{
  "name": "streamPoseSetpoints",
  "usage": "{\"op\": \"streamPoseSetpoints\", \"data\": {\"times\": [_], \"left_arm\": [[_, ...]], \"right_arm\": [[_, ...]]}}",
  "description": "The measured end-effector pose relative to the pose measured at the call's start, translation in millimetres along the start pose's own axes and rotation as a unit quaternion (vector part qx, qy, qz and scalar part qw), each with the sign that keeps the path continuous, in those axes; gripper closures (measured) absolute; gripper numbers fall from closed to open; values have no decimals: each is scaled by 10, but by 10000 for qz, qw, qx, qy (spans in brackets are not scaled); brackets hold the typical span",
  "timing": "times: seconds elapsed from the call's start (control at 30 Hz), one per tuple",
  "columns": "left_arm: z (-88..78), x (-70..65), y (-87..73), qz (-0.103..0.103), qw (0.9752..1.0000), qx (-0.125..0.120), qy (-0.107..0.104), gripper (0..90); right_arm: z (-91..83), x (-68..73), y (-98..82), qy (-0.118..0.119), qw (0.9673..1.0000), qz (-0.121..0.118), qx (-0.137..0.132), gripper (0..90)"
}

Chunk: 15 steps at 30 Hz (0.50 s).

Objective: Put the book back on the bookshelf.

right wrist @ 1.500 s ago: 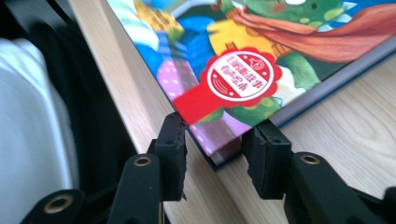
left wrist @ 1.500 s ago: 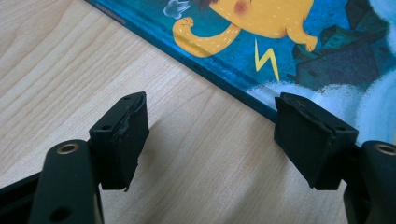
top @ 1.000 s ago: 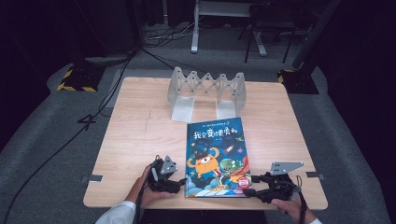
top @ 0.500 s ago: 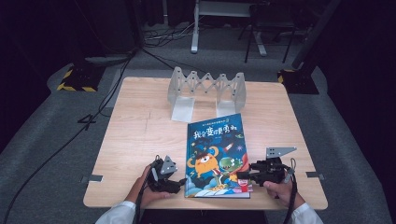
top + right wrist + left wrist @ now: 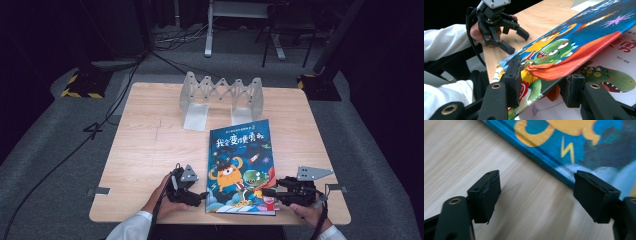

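Note:
A blue picture book [image 5: 240, 165] with cartoon monsters lies near the table's front edge. My right gripper [image 5: 267, 192] is at its near right corner. In the right gripper view its jaws [image 5: 541, 87] have just been closing and are shut on the front cover [image 5: 574, 45]: one pad is on top, one underneath. The cover is raised off the first page [image 5: 616, 75]. My left gripper [image 5: 202, 196] rests on the table just left of the book, open. In its own view the jaws [image 5: 536, 197] stand wide over bare wood, with the book's edge [image 5: 554, 165] ahead. The left gripper [image 5: 517, 42] also appears across the book.
A grey accordion-style rack [image 5: 222, 95] stands at the back of the wooden table [image 5: 150, 145], just beyond the book's far edge. Black cables [image 5: 75, 150] run over the floor to the left. A white sleeve [image 5: 446, 40] reaches in behind the left gripper.
My right gripper shifted a little at the book's near right corner and its jaws closed onto the cover. The left gripper stayed where it was.

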State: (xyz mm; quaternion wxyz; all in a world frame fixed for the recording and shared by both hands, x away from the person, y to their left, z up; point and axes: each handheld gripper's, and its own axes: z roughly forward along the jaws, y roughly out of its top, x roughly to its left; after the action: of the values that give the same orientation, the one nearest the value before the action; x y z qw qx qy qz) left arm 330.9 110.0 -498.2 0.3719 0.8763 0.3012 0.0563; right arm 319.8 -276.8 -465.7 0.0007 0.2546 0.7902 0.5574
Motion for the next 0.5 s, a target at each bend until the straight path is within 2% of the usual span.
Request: {"op": "streamPoseSetpoints", "data": {"times": [0.03,0.07,0.1,0.13,0.17,0.2,0.23,0.27,0.3,0.37,0.4,0.5], "left_arm": [[0,0,0,0,10000,0,0,236],[14,9,24,-127,9993,-46,-336,226],[25,7,40,-126,9981,-6,-605,203],[25,7,40,-126,9981,-6,-605,196],[43,-21,54,-47,9972,57,-740,188],[57,-45,62,21,9971,94,-756,176],[96,-102,92,185,9974,115,-680,161],[96,-102,92,185,9974,115,-680,161],[112,-111,117,159,9966,79,-808,161],[125,-118,156,178,9972,72,-718,147],[125,-109,166,149,9975,31,-694,148],[109,-13,200,-163,9971,-242,-699,166]], "right_arm": [[-13,5,1,-36,10000,-26,-14,568],[-27,10,1,-88,9999,-89,-55,568],[-33,15,1,-99,9999,-126,-66,569],[-33,15,1,-99,9999,-126,-66,569],[-33,29,3,-124,9997,-201,-104,570],[-32,34,5,-128,9996,-225,-114,570],[-32,37,8,-131,9995,-249,-114,570],[-32,37,8,-131,9995,-249,-114,570],[-30,41,9,-134,9995,-255,-128,570],[-32,51,10,-140,9993,-305,-145,570],[-33,54,12,-146,9992,-338,-151,570],[-29,57,16,-130,9990,-399,-158,570]]}}
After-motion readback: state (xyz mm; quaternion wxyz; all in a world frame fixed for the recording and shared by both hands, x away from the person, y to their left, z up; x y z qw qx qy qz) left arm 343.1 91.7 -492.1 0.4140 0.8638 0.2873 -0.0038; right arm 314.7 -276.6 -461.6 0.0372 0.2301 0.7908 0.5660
